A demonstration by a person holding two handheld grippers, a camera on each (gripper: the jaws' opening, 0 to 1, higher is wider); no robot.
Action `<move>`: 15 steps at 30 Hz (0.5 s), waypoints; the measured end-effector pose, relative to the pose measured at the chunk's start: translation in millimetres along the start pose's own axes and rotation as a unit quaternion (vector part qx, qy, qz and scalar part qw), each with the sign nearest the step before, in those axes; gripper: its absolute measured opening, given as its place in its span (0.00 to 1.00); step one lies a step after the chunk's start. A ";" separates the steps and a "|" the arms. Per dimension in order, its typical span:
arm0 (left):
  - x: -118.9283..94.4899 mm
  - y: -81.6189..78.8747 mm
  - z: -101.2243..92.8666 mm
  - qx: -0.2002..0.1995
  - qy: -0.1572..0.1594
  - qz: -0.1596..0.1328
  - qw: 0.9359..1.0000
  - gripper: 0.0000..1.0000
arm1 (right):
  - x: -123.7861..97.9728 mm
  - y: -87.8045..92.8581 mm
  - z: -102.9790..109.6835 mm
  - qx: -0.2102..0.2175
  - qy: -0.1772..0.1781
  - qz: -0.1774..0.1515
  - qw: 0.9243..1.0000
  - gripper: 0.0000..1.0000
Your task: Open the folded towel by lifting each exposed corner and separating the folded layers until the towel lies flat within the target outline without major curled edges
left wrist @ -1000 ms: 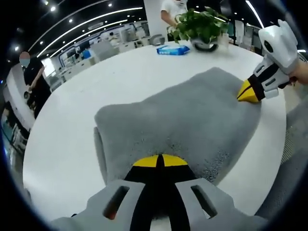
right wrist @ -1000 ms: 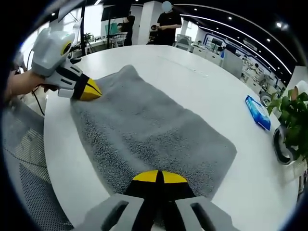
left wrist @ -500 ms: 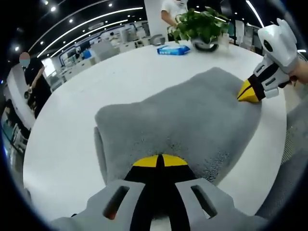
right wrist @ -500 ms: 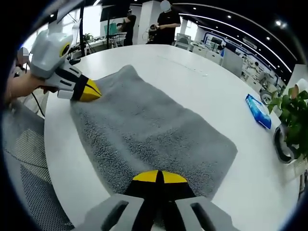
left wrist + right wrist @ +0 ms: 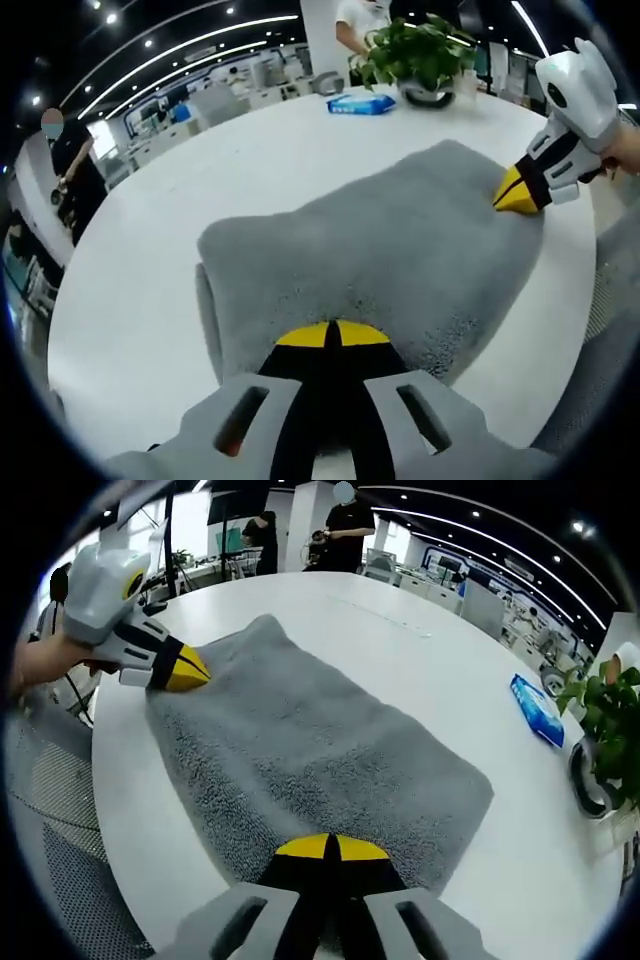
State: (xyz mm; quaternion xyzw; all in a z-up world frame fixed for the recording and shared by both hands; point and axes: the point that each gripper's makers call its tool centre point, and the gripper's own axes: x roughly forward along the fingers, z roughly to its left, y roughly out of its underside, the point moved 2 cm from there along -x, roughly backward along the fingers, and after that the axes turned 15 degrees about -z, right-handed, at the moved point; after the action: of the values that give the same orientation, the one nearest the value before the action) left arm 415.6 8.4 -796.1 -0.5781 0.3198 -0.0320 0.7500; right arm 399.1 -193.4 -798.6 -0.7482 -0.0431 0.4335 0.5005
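Nothing has moved: both claws, left claw (image 5: 332,333) and right claw (image 5: 330,847), stay pinched on near corners of the fluffy grey folded towel (image 5: 300,750) lying on the white round counter (image 5: 400,660). Lifting both layers together could drag it, not unfold it.

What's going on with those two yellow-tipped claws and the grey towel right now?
Left hand-held gripper shut on grey towel corner. Right hand-held gripper shut on its opposite corner. Towel folded on white table; nothing in the way.
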 end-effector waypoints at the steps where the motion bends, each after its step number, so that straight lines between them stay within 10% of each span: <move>1: -0.1 -0.1 -0.1 0.000 0.000 0.000 1.000 0.00 | 0.0 0.1 -0.1 0.001 0.000 0.000 1.000 0.00; 15: 0.4 0.2 0.3 -0.003 -0.001 -0.001 1.000 0.00 | 0.0 0.0 -0.3 0.001 0.000 0.000 1.000 0.00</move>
State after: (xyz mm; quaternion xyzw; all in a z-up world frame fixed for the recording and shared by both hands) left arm 416.0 8.6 -796.4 -0.5811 0.3185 -0.0310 0.7483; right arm 399.3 -193.6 -798.6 -0.7475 -0.0426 0.4334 0.5016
